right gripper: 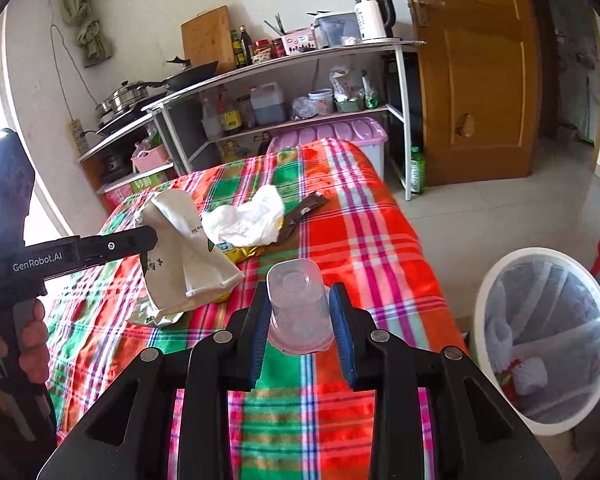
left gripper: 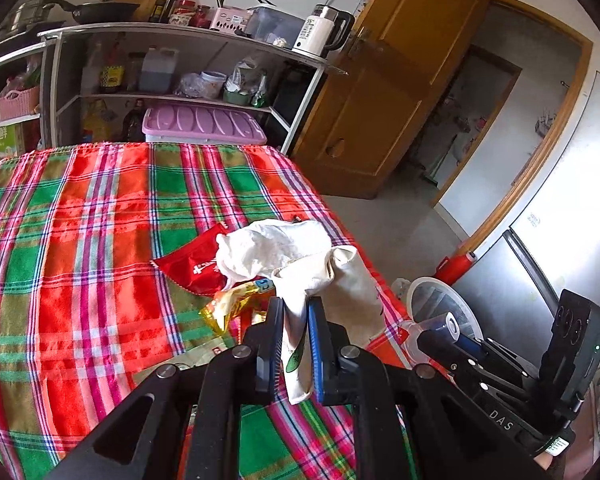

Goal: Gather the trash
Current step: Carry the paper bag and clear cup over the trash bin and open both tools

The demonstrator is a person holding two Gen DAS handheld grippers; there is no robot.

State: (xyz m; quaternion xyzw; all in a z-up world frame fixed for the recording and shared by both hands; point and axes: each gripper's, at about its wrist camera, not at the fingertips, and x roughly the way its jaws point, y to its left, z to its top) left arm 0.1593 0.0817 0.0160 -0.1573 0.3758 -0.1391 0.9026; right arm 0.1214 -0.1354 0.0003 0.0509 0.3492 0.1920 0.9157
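Note:
My left gripper (left gripper: 296, 308) is shut on a crushed white paper cup (left gripper: 340, 284), held above the plaid-covered table (left gripper: 80, 240); the same cup (right gripper: 184, 248) shows in the right wrist view, pinched by the left gripper (right gripper: 150, 240). My right gripper (right gripper: 300, 300) is shut on a clear plastic cup (right gripper: 298, 304), bottom facing forward, over the table's near edge. On the cloth lie a crumpled white tissue (right gripper: 246, 218), a red wrapper (left gripper: 196, 264) and a yellow foil wrapper (left gripper: 232, 304). A white trash bin (right gripper: 544, 340) stands on the floor to the right.
A brown object (right gripper: 304, 210) lies beyond the tissue. A flattened pale packet (right gripper: 156, 316) lies under the paper cup. Behind the table stand a metal shelf (right gripper: 284, 64) with bottles and a kettle, a pink-lidded box (left gripper: 204, 124) and a wooden door (right gripper: 476, 80). A hand (right gripper: 32, 332) holds the left gripper.

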